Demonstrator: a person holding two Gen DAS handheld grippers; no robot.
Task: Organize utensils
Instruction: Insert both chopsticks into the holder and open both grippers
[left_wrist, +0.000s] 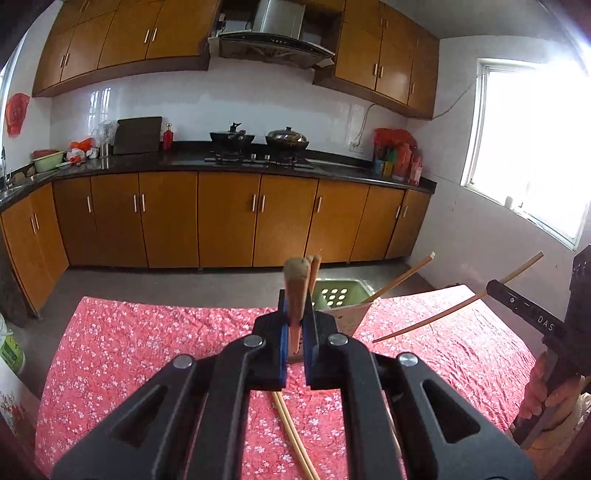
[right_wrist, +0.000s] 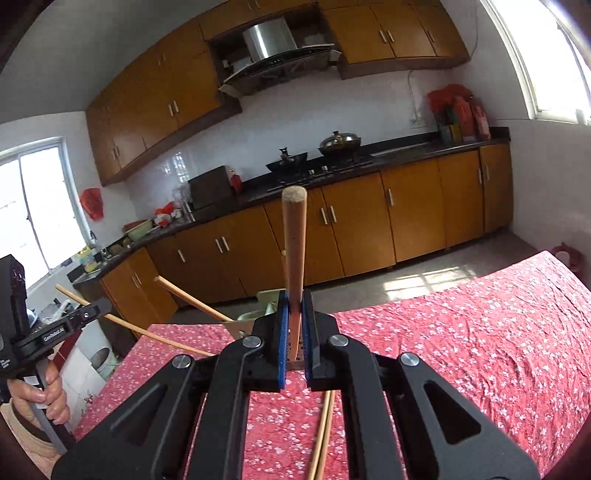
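Note:
My left gripper (left_wrist: 297, 314) is shut on a thick wooden handle (left_wrist: 295, 291) that stands up between its blue pads. My right gripper (right_wrist: 294, 317) is shut on a like wooden handle (right_wrist: 294, 240); its lower end rests near a slotted wooden piece (right_wrist: 297, 360). A green perforated holder (left_wrist: 338, 293) stands at the table's far edge with a chopstick (left_wrist: 402, 277) leaning out of it. Another chopstick (left_wrist: 454, 302) slants nearby. A pair of chopsticks (left_wrist: 295, 439) lies on the red floral tablecloth (left_wrist: 147, 350) under the grippers; it also shows in the right wrist view (right_wrist: 321, 435).
The other hand-held gripper shows at the right edge of the left wrist view (left_wrist: 546, 332) and at the left edge of the right wrist view (right_wrist: 37, 332). Kitchen cabinets (left_wrist: 221, 218), a stove with pans (left_wrist: 258, 144) and a window (left_wrist: 532, 147) lie beyond the table.

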